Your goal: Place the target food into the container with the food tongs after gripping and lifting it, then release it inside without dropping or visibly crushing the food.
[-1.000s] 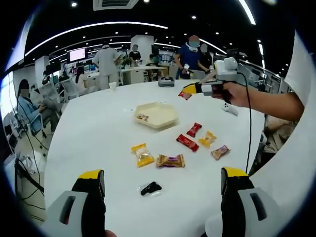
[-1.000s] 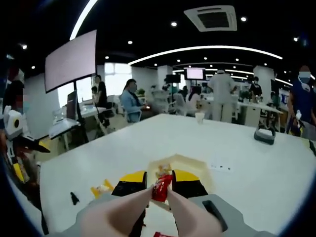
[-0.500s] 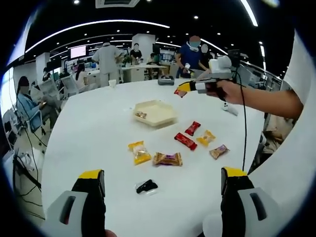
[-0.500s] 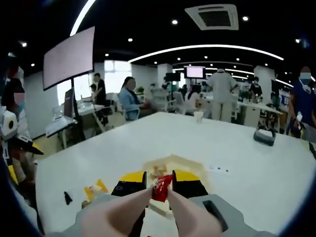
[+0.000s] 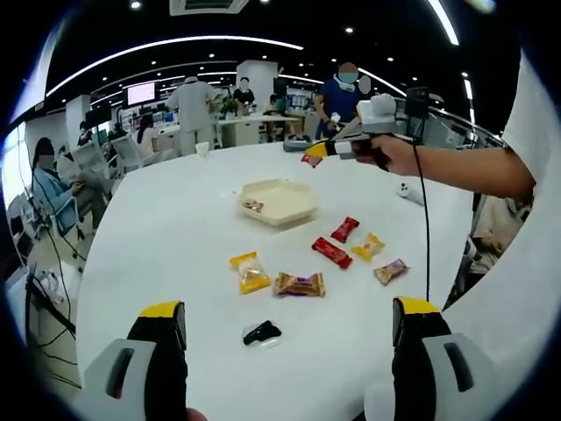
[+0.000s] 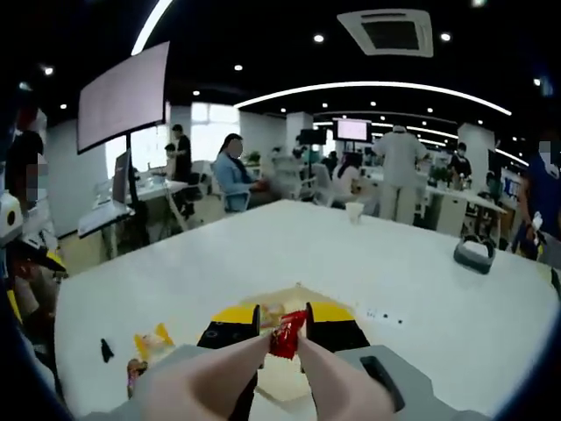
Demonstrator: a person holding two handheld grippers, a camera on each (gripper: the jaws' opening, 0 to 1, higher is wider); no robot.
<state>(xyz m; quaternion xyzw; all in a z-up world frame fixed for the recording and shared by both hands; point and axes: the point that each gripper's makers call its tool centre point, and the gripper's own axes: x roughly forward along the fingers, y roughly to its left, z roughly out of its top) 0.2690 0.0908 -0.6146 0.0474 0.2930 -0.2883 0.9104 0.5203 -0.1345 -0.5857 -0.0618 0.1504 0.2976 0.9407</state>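
My right gripper (image 6: 282, 317) is shut on pale tongs (image 6: 209, 379) whose tips pinch a red wrapped candy (image 6: 287, 333). Just under and behind the tips is the beige tray (image 6: 302, 293). In the left gripper view the right gripper (image 5: 326, 153) hangs in the air beyond the hexagonal tray (image 5: 282, 210), with the red candy (image 5: 311, 160) at its tip. A few small snack pieces (image 5: 252, 206) lie in the tray. My left gripper (image 5: 288, 307) is open over the near table edge, with nothing between its jaws.
On the white round table (image 5: 166, 228) lie two red candies (image 5: 333, 252), an orange one (image 5: 369, 246), two brown ones (image 5: 299, 283), a yellow one (image 5: 250, 272) and a black one (image 5: 263, 332). A person's forearm (image 5: 465, 168) reaches in from the right. People and desks stand behind.
The right gripper with the red candy has moved left and farther out over the table. In the right gripper view the tray has slid lower, under the jaws.
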